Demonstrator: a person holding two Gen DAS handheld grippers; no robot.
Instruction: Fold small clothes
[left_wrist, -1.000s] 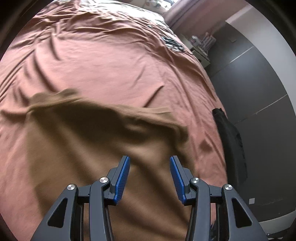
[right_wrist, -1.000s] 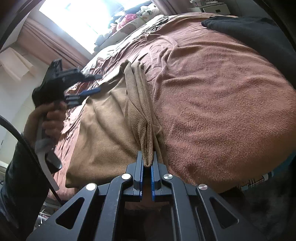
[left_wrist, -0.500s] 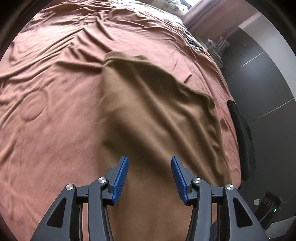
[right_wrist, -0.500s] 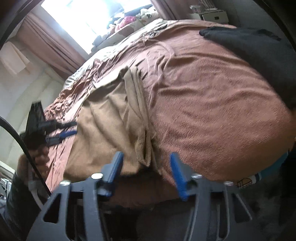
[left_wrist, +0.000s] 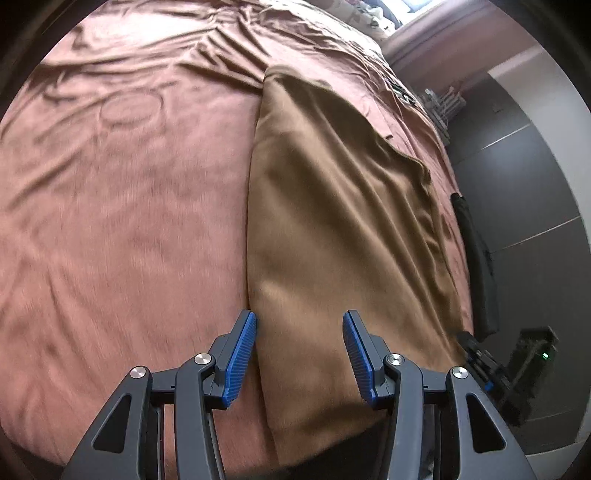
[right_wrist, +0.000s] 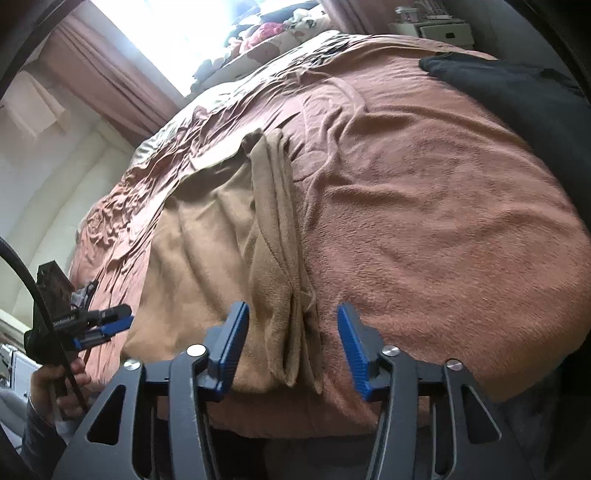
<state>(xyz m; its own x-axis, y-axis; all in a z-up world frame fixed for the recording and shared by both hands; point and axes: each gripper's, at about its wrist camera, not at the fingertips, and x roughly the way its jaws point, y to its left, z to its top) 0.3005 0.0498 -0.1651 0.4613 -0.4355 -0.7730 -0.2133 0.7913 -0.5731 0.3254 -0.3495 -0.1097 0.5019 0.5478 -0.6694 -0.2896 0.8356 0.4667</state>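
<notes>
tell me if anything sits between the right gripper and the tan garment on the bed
Nothing visible does. The right gripper is open, and the bunched edge of the tan garment lies directly ahead between its fingers on the bedspread. The black garment is far off to the side.

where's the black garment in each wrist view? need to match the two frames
Left wrist: black garment is a thin dark strip at the far right, draped over the bed's right edge.
Right wrist: black garment fills the upper right corner, lying on the pink-brown blanket.
Shared landmark: the tan garment, mid-frame ahead of the jaws in both.
</notes>
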